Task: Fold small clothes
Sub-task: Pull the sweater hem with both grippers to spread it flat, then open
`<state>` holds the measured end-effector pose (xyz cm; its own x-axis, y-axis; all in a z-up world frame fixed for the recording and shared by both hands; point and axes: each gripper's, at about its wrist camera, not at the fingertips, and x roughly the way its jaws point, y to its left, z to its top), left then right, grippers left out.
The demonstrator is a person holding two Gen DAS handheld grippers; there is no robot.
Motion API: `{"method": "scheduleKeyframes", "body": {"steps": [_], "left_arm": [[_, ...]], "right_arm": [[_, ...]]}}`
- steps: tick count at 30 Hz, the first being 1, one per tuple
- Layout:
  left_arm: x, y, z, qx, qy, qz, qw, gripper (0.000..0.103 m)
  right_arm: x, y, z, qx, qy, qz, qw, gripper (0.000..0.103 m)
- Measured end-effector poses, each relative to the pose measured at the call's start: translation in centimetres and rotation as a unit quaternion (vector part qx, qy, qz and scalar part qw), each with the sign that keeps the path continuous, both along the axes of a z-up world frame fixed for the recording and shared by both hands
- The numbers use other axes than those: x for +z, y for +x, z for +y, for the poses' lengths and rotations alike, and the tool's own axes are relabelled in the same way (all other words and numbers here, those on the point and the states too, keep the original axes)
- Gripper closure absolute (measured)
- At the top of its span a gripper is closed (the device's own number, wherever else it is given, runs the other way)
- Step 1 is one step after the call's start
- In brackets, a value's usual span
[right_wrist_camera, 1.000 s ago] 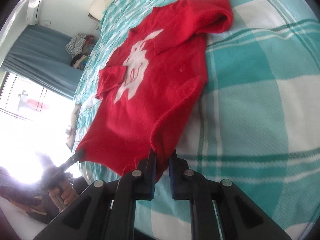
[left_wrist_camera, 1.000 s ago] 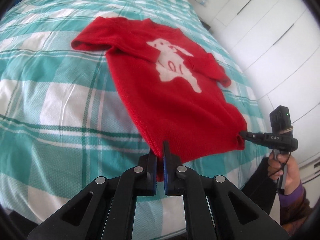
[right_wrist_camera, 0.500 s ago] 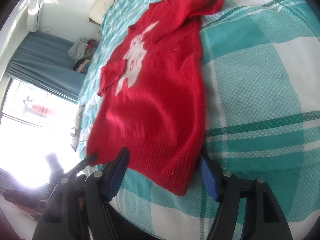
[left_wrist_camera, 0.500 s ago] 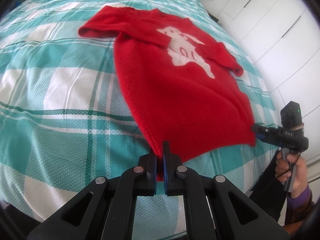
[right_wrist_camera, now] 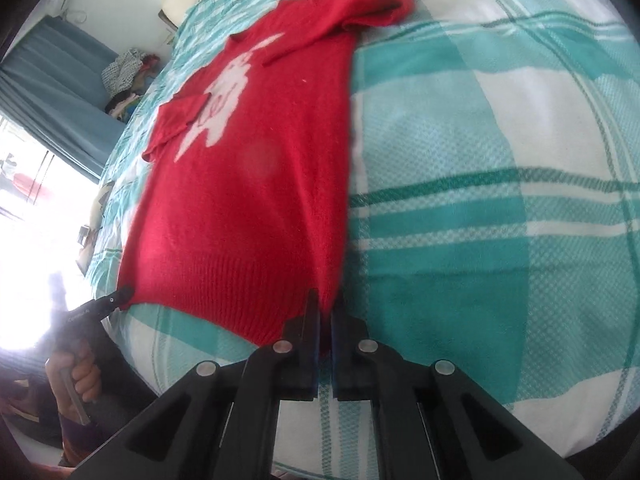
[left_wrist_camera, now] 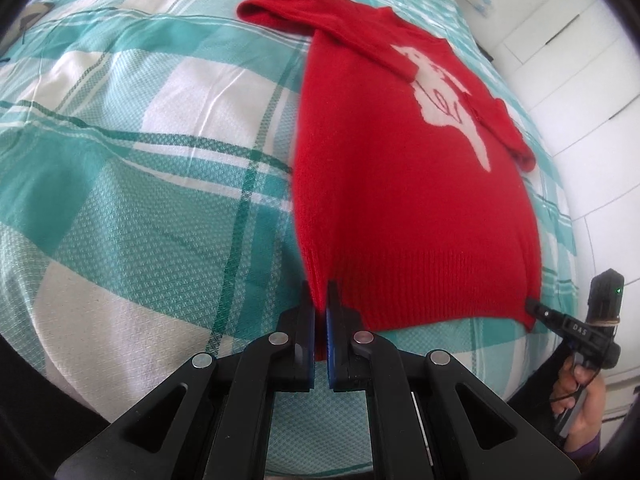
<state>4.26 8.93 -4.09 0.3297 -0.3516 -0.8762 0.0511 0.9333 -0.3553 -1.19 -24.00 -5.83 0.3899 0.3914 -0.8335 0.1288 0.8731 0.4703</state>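
A red sweater [left_wrist_camera: 404,200] lies flat on the teal-and-white checked bedspread [left_wrist_camera: 132,208], its ribbed hem toward the near edge of the bed. The left gripper [left_wrist_camera: 319,300] pinches the hem corner at 6 o'clock in its own view. The right gripper [right_wrist_camera: 326,306] is clamped on the opposite hem corner. Bare bedspread stretches wide toward 9 o'clock of the left view. A white wardrobe [left_wrist_camera: 580,80] stands close beyond the bed at 3 o'clock.
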Motion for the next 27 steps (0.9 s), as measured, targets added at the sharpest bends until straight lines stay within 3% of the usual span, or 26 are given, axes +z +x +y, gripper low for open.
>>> {"method": "scheduleKeyframes", "body": {"steps": [18,27], "left_arm": [[-0.2,-0.2,-1.1,-0.007,0.041,-0.030,0.9987,0.096],[0.7,-1.2,-1.9,-0.019,0.054,-0.036,0.9977,0.071]], "right_arm": [[0.9,-1.0,1.6,0.009,-0.061,-0.047,0.997,0.099],[1.6,-1.8,2.2,0.020,-0.082,-0.055,0.995,0.085]]}}
